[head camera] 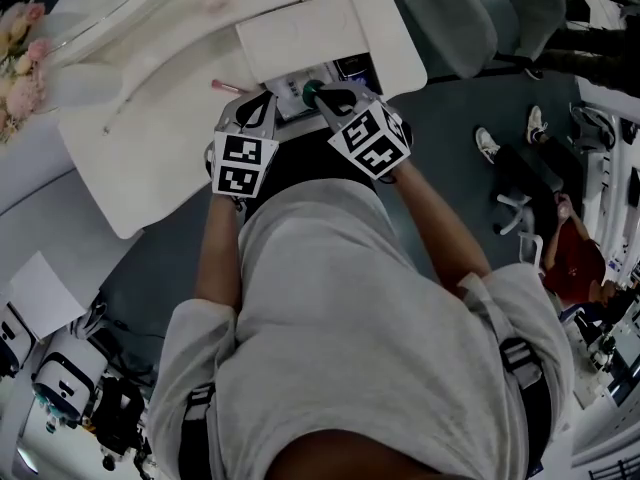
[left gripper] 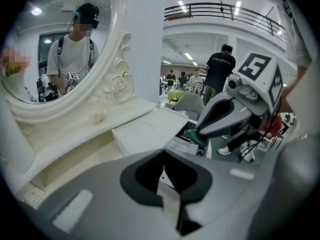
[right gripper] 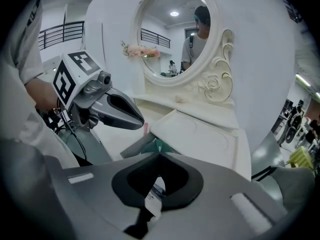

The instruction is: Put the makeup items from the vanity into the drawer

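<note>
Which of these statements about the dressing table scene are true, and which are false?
1. The drawer of the vanity is pulled open. True.
2. Both grippers have their jaws spread wide. False: the left gripper and the right gripper are both shut, with nothing between the jaws.
3. An oval mirror in a carved white frame stands on the vanity. True.
4. The flowers beside the mirror are blue. False: they are pink.
5. A slim pink item lies on the vanity top. True.
</note>
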The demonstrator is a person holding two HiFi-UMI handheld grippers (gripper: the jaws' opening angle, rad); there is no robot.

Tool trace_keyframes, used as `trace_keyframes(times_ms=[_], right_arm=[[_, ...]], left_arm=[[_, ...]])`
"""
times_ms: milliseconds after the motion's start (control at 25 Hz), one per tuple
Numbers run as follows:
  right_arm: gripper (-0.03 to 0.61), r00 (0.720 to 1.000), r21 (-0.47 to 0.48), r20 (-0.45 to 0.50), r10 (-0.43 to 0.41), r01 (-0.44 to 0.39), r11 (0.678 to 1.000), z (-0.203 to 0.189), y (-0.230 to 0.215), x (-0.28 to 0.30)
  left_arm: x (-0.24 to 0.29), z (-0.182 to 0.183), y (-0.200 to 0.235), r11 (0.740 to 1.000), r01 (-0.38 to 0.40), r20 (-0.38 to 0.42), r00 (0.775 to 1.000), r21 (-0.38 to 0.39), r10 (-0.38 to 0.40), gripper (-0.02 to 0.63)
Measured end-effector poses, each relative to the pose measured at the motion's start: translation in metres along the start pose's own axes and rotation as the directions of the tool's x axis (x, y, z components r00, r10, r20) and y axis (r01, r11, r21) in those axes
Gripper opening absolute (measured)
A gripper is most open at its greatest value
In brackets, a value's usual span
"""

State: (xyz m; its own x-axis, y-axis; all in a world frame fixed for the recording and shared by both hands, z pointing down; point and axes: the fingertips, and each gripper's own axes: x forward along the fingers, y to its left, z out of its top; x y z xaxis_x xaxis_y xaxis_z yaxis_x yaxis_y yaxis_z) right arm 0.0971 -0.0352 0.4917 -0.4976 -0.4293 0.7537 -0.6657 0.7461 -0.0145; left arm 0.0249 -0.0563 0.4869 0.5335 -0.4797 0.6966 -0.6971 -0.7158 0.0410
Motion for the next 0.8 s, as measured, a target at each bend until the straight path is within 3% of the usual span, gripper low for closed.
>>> trace_keyframes(times_ms=[320, 800], right_arm=[[-0.002, 0.992, -0.036, -0.123, -0.033, 0.029, 0.999, -0.033, -0.027, 0.008], [-0.002, 0.976, -0.123, -0.216, -0.043, 0.017, 0.992, -0.054, -0.042, 0.021]], left_arm=[[0.020, -0.005, -0.017, 1.000, 0.024, -0.040, 0.999, -0.010, -0.024, 0.003], [0.024, -0.009, -0.017, 1.000, 0.000, -0.070, 0.998, -0.016, -0.001, 0.003]])
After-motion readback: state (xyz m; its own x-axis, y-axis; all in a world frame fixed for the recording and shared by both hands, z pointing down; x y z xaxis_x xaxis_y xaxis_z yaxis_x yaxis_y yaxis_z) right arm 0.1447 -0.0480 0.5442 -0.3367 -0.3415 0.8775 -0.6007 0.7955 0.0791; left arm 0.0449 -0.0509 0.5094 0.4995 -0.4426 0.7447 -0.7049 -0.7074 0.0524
